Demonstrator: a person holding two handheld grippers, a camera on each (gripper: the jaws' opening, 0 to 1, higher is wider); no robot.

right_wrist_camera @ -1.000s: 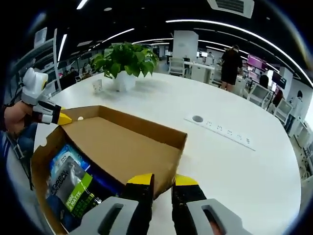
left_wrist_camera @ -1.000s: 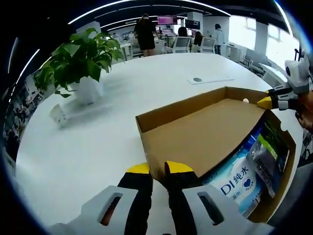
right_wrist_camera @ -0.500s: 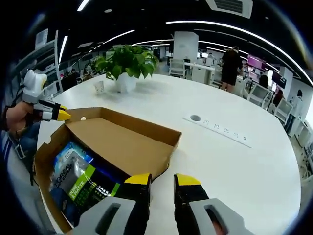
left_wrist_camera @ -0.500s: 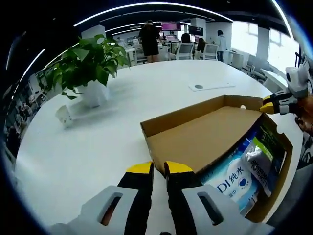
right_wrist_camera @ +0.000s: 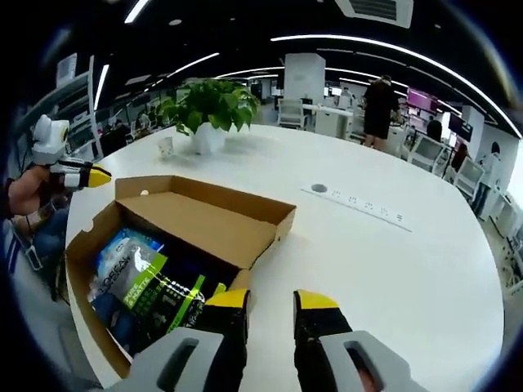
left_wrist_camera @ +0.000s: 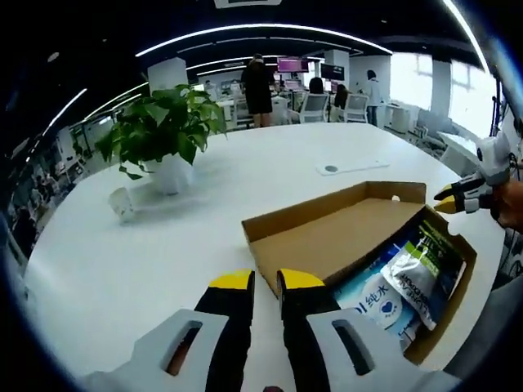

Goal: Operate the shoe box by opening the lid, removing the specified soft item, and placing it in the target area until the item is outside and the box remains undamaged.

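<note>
in your left gripper view, your left gripper (left_wrist_camera: 265, 282) is released, its 2 jaws a little apart just before the shoe box (left_wrist_camera: 343, 237) on the white table (left_wrist_camera: 163, 245). your right gripper view shows your right gripper (right_wrist_camera: 272, 300) also released, and green soft packets (right_wrist_camera: 155, 286) inside the box under the raised lid (right_wrist_camera: 212, 224).

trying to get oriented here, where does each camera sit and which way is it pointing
Left gripper view: rides on the left gripper, looking across the open shoe box from one end; the right gripper and a hand show at the far right.
Right gripper view: rides on the right gripper, facing the box from the opposite end; the left gripper enters from the left.
Shared: box, its packets, white table, potted plant.
</note>
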